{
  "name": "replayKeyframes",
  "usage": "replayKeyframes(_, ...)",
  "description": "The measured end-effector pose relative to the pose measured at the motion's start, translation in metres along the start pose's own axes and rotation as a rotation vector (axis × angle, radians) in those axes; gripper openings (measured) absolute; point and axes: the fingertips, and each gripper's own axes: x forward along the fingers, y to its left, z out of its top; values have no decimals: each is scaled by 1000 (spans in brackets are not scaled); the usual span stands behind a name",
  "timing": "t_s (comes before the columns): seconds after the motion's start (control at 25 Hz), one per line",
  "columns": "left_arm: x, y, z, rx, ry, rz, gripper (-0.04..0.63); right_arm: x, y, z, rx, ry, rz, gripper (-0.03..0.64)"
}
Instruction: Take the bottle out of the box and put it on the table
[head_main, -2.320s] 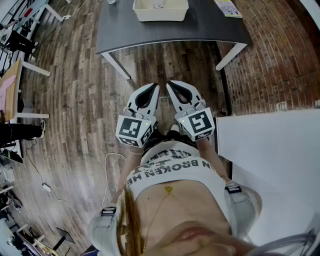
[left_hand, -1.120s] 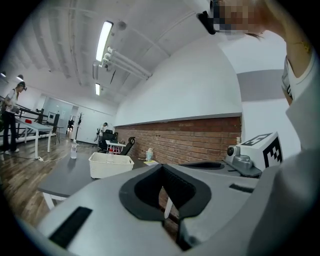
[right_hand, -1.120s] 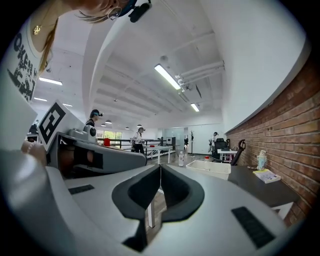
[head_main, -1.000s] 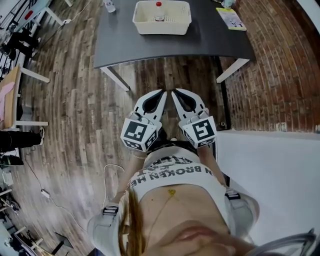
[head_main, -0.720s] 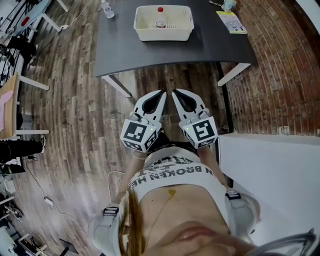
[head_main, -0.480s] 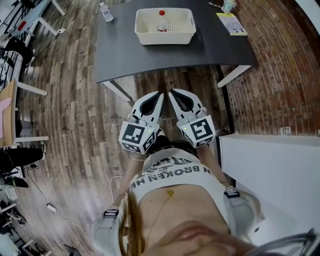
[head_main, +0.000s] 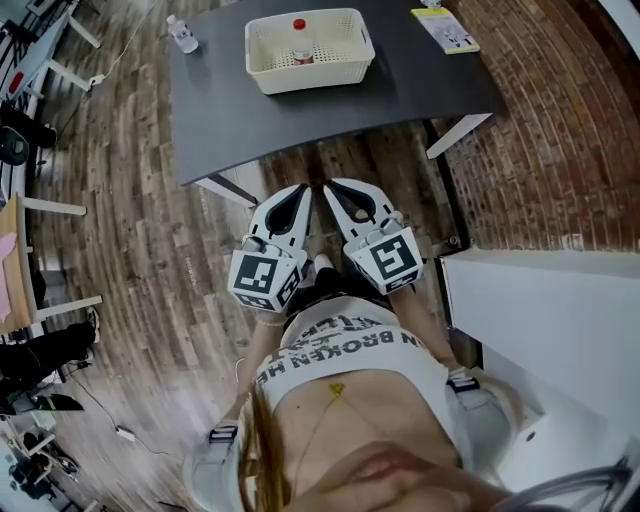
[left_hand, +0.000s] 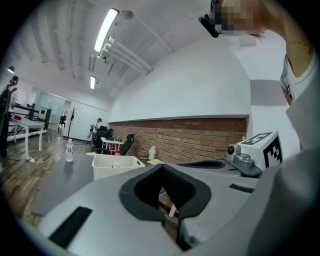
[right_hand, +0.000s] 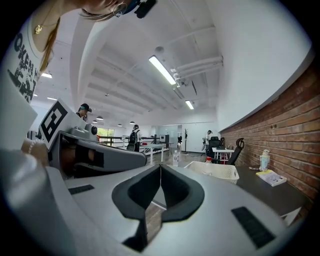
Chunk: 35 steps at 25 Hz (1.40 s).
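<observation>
Red-capped bottle upright in the box.
Probably light, stiff, slick plastic: best gripped mid-body. Left tongs and right tongs: closed, empty, well short of the box.

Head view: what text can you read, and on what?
"BROKEN": person's white shirt, with cut-off letters on either side.
Line above it on the shirt: too creased to read.
Booklet on the table: print too small.
Bottle in the basket: label too small.
Marker cubes: patterns only, no words.
</observation>
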Motion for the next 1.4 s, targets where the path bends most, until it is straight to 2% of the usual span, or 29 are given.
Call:
replayKeyframes(0.28,43,15,2,-12,11,4,5,26,-35,-1,9,5,26,9)
replayKeyframes(0.6,121,28,17,-14,14,-3,5,55,-110,4,8,0,31,9)
replayKeyframes(1.0,192,48,30,-5,32,68,5,87,-181,14,15,-39,111,9)
replayKeyframes(1.4,243,47,37,8,18,143,5,96,-236,11,11,-54,164,9)
